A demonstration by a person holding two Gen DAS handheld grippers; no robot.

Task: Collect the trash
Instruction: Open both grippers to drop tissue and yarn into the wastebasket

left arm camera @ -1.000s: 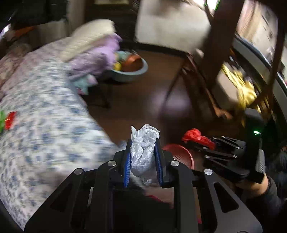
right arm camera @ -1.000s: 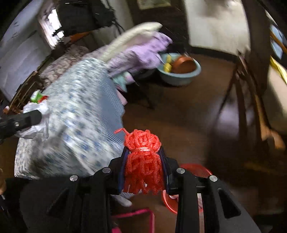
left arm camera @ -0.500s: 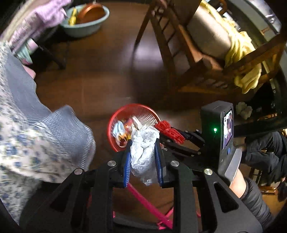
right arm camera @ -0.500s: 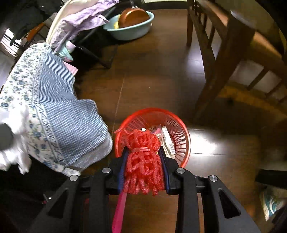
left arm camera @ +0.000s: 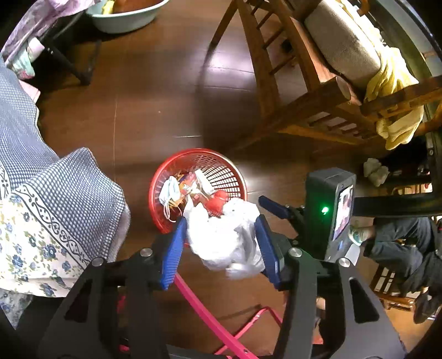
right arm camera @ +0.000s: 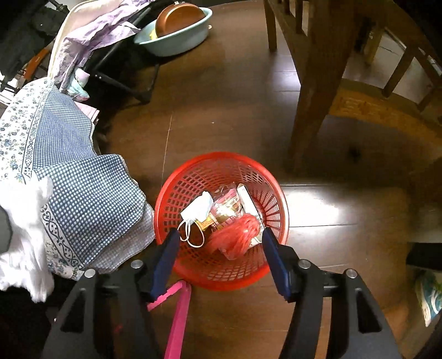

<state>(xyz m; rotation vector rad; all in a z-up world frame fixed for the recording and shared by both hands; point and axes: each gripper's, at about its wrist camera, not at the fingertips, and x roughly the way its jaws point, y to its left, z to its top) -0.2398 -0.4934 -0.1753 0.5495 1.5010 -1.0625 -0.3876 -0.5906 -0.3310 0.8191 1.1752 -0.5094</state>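
I'm looking down on a dark brown wooden floor (right arm camera: 226, 110), polished enough to throw back a bright white patch of light (right arm camera: 317, 207). At my left a blue checked and floral cloth (right arm camera: 83, 198) hangs over some furniture, with lilac fabric (right arm camera: 91, 36) heaped behind it. A pale teal basin (right arm camera: 176, 38) sits on the floor further back, a copper-coloured pan (right arm camera: 176, 18) inside it. At my right stands a wooden chair (left arm camera: 312, 91) with a grey cushion (left arm camera: 342, 47) and a yellow cloth (left arm camera: 397, 110) draped over its frame. A pink metal frame (left arm camera: 210, 317) crosses the floor closest to me.
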